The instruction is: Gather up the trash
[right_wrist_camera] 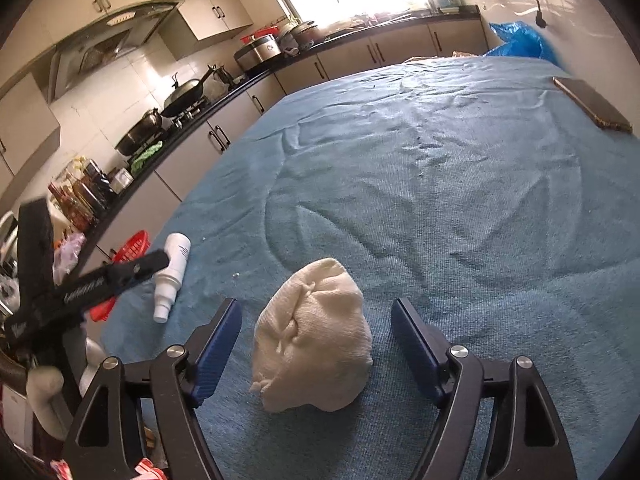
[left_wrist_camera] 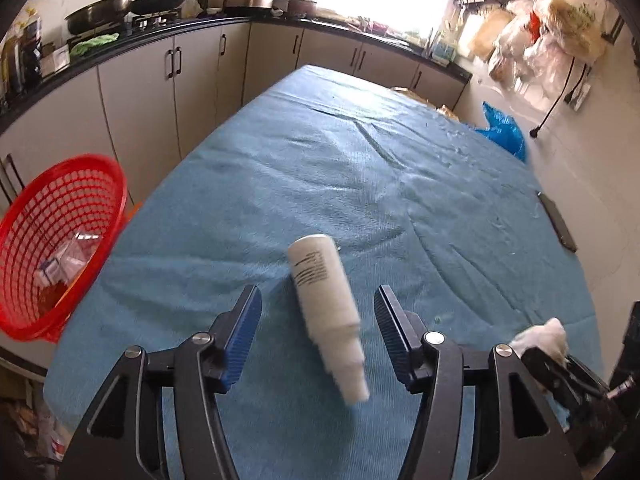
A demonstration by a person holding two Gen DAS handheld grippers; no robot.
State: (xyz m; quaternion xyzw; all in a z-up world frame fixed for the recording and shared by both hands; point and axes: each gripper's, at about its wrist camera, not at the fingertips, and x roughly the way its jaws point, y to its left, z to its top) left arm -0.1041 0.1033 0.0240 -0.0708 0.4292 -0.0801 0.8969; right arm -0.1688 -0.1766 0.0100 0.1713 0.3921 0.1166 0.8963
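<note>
A white plastic bottle lies on the blue cloth-covered table, its narrow cap end pointing towards me. My left gripper is open with a finger on each side of the bottle, not touching it. The bottle also shows in the right wrist view. A crumpled white tissue wad lies on the cloth between the open fingers of my right gripper; it shows in the left wrist view too. A red mesh basket holding some trash sits at the table's left edge.
A dark phone lies on the table at the far right. A blue plastic bag sits beyond the far right corner. Kitchen cabinets and a counter with pans run along the left and back.
</note>
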